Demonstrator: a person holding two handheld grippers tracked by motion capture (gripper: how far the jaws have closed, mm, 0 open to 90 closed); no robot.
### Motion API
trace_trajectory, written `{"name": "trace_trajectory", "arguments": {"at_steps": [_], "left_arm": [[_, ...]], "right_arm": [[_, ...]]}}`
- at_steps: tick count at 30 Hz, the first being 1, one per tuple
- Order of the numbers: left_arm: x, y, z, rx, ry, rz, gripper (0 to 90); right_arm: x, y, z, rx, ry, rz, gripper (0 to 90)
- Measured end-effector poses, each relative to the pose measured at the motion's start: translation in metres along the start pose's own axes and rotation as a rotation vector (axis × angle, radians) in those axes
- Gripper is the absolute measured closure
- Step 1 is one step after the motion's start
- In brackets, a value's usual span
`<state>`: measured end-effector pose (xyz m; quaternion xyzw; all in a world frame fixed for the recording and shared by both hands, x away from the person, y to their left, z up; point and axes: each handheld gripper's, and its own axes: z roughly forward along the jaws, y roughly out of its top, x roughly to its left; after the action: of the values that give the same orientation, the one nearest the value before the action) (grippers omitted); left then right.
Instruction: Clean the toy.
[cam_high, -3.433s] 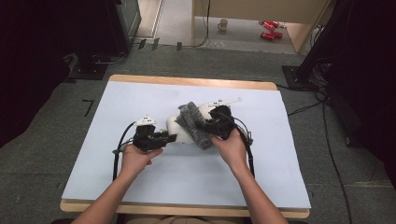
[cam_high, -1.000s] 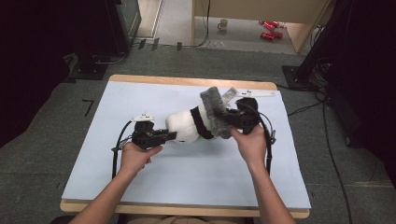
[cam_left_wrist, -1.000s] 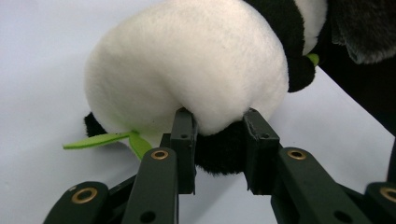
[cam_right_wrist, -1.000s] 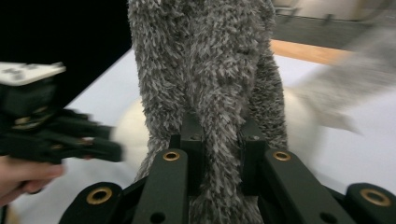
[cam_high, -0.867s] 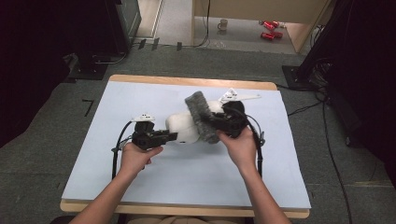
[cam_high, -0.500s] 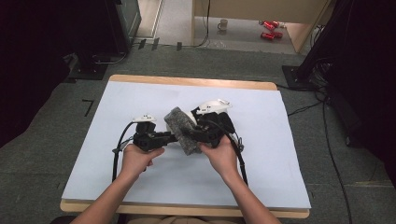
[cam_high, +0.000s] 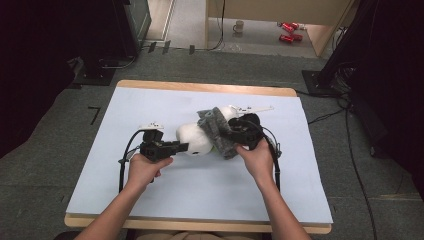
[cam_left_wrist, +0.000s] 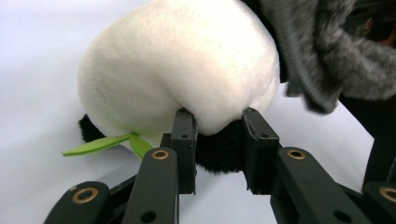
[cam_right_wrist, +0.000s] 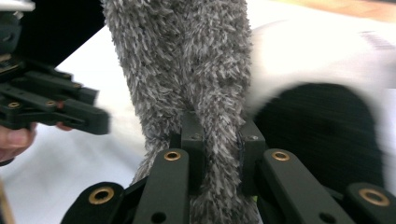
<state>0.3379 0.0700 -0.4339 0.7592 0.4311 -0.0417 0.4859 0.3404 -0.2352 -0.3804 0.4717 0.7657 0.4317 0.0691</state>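
A white plush toy with black patches lies mid-table on the pale blue mat. My left gripper is shut on a black patch at its near end. Beside that patch a green felt leaf sticks out from under the toy. A grey fuzzy cloth drapes across the toy's right part. My right gripper is shut on this cloth, its jaws pinching a fold. Behind the cloth lie the toy's white fur and a black patch.
The mat covers a wooden table whose edge runs along the back. On the floor beyond are a mug, red cans and cables. In the right gripper view the left gripper stands close at the left.
The right hand lifted the grey cloth up and to the right, swung it left over the toy, then brought it down slightly rightward across the toy. The left hand stayed put.
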Motion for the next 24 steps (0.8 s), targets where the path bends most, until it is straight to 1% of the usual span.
{"name": "trace_trajectory", "arguments": {"at_steps": [3,6,8,10,12,14,16,17,20,22,23,24], "left_arm": [[0.002,0.0,-0.001,-0.007,0.002,0.003,70.3],[0.003,0.0,-0.002,-0.011,0.006,0.007,70.4],[0.003,0.0,-0.002,-0.013,0.013,0.016,70.4],[0.003,0.0,-0.001,-0.013,0.016,0.031,70.4],[0.001,0.0,0.0,-0.012,0.019,0.044,70.4],[0.0,0.0,0.0,-0.015,0.024,0.052,70.4],[0.001,0.0,0.0,-0.015,0.027,0.055,70.3],[0.001,0.0,0.0,-0.014,0.028,0.058,70.3],[0.0,-0.001,0.0,-0.016,0.041,0.083,70.1],[0.001,-0.001,0.0,-0.022,0.049,0.083,69.5],[0.002,-0.001,-0.001,-0.029,0.046,0.076,69.0],[0.003,-0.001,-0.002,-0.032,0.044,0.077,68.2]], "right_arm": [[-0.013,0.0,-0.01,-0.024,-0.023,0.027,78.6],[-0.025,-0.001,-0.018,-0.041,-0.057,0.052,78.5],[-0.036,-0.004,-0.022,-0.052,-0.077,0.087,78.5],[-0.043,-0.006,-0.023,-0.058,-0.079,0.11,78.5],[-0.049,-0.009,-0.023,-0.061,-0.071,0.133,78.4],[-0.053,-0.01,-0.022,-0.062,-0.081,0.14,78.4],[-0.055,-0.011,-0.024,-0.063,-0.105,0.14,78.4],[-0.056,-0.011,-0.025,-0.063,-0.113,0.15,78.3],[-0.056,-0.01,-0.029,-0.065,-0.134,0.147,78.3],[-0.054,-0.009,-0.031,-0.072,-0.127,0.148,78.3],[-0.052,-0.008,-0.031,-0.08,-0.124,0.142,78.3],[-0.05,-0.008,-0.03,-0.085,-0.12,0.134,78.3]]}}
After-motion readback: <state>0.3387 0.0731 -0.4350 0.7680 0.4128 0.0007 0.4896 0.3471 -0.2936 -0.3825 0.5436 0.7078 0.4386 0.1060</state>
